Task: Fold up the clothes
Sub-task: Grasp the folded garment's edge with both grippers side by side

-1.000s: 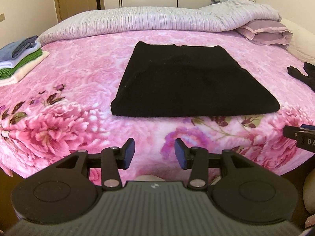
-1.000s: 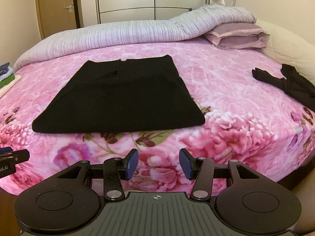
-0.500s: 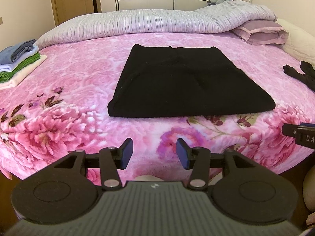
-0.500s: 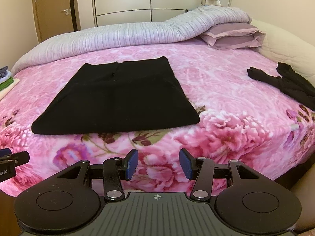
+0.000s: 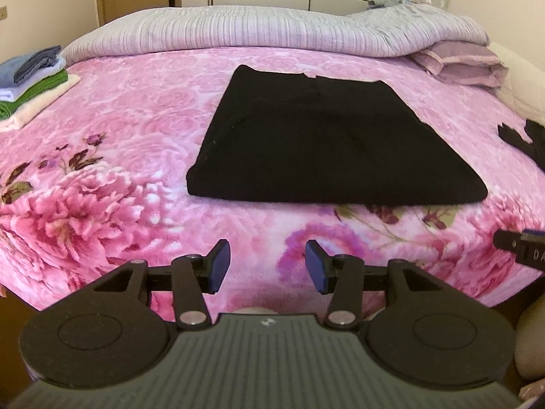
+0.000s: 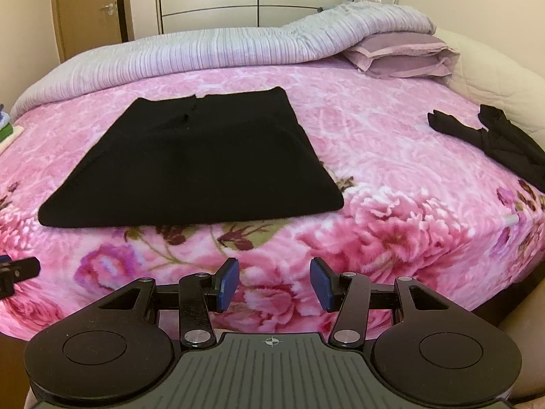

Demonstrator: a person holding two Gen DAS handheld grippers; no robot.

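A black garment (image 5: 320, 143) (image 6: 197, 167) lies folded flat into a rectangle in the middle of the pink floral bed cover (image 5: 112, 156) (image 6: 391, 156). My left gripper (image 5: 267, 267) hovers open over the near edge of the bed, short of the garment's front left part, holding nothing. Over the same edge my right gripper (image 6: 275, 284) is open and empty, short of the garment's front right part. An unfolded black garment (image 6: 497, 143) (image 5: 528, 139) lies crumpled at the bed's right side.
A stack of folded clothes (image 5: 30, 81) in blue, green and cream sits at the bed's left edge. A striped lilac quilt (image 5: 259, 30) and purple pillows (image 6: 402, 56) line the far side. A wardrobe and a door stand behind.
Both grippers have drifted slightly, the views tilting a little; the folded garment and everything on the bed stay where they were. Both grippers remain open.
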